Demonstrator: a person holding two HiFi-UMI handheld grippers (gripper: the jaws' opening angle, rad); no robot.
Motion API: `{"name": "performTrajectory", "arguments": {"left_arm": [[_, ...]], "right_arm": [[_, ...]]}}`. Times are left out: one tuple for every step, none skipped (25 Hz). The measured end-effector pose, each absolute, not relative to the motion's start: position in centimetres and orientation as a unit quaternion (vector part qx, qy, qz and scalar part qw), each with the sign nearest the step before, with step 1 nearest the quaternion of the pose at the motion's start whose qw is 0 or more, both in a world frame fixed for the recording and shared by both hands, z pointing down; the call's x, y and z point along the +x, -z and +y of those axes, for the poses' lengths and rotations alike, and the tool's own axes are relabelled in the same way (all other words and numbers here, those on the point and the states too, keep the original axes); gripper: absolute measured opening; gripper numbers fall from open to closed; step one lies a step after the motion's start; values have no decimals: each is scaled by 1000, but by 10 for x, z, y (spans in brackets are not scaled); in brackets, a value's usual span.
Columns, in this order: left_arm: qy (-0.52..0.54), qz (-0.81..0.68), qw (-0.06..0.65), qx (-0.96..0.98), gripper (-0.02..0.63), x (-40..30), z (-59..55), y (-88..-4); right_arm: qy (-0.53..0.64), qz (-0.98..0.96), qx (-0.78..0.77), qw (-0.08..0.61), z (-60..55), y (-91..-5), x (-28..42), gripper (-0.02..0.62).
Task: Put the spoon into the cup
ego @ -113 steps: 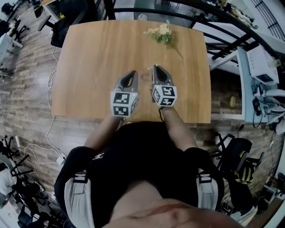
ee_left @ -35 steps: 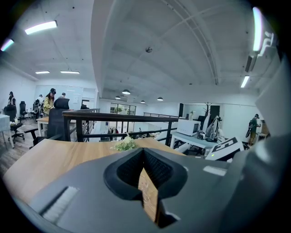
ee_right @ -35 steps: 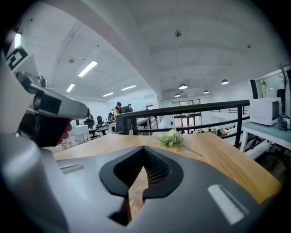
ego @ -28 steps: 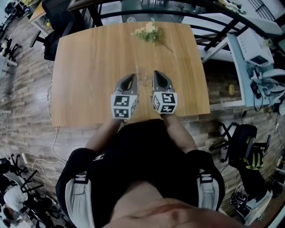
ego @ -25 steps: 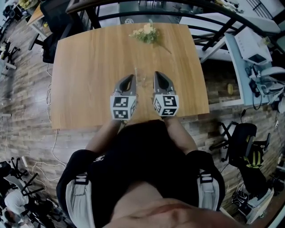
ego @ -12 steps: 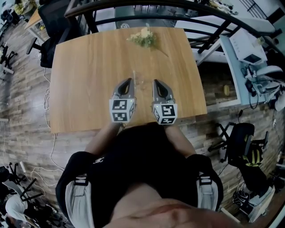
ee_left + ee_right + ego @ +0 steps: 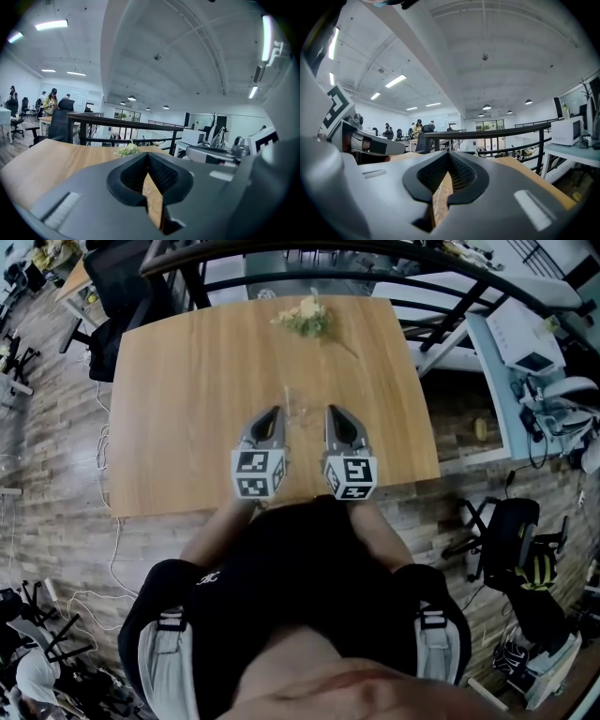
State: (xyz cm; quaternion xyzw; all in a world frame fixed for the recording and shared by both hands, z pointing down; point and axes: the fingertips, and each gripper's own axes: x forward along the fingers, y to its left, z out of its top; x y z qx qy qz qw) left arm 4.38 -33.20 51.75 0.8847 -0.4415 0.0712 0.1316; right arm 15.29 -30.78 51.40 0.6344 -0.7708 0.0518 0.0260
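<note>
While I look down from the head view, the left tongs [image 7: 274, 415] and the right tongs [image 7: 334, 413] sit side by side over the near half of the wooden counter [image 7: 178, 381], both pointing toward its far edge. Their marker cubes hang just inside the near edge, close to the operator's dark shirt [image 7: 291, 568].

Each gripper view shows me the same thing: the two ribbed pads meet at the tip, so both tongs are clenched with nothing between them. Only a sliver of counter wood shows through the gap below the pads.

Between the two tips, and apart from both, I see a faint clear shape on the counter that I take to be the cup [image 7: 296, 409]; it stands roughly on the counter's midline, nearer the near edge than the far one. It is too transparent for me to tell whether it holds anything. I cannot find the spoon in any view.

A small bunch of pale flowers [image 7: 307, 317] lies at the middle of the far edge, well apart from the tongs. A black railing [image 7: 487, 133] runs beyond that edge.
</note>
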Motion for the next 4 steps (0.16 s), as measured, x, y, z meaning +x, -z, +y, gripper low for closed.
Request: {"name": "performTrajectory", "arguments": {"left_arm": [[-71, -442, 132, 885, 12, 43, -331, -518], [-70, -442, 133, 884, 12, 43, -331, -518], [-70, -442, 134, 884, 12, 43, -330, -519], [-70, -443, 134, 884, 12, 42, -330, -519]], "right_arm": [[-54, -771, 634, 26, -307, -515, 153, -3], [-56, -771, 634, 25, -307, -516, 153, -3], [-57, -771, 634, 26, -307, -517, 153, -3], [-59, -771, 633, 26, -306, -518, 153, -3]]}}
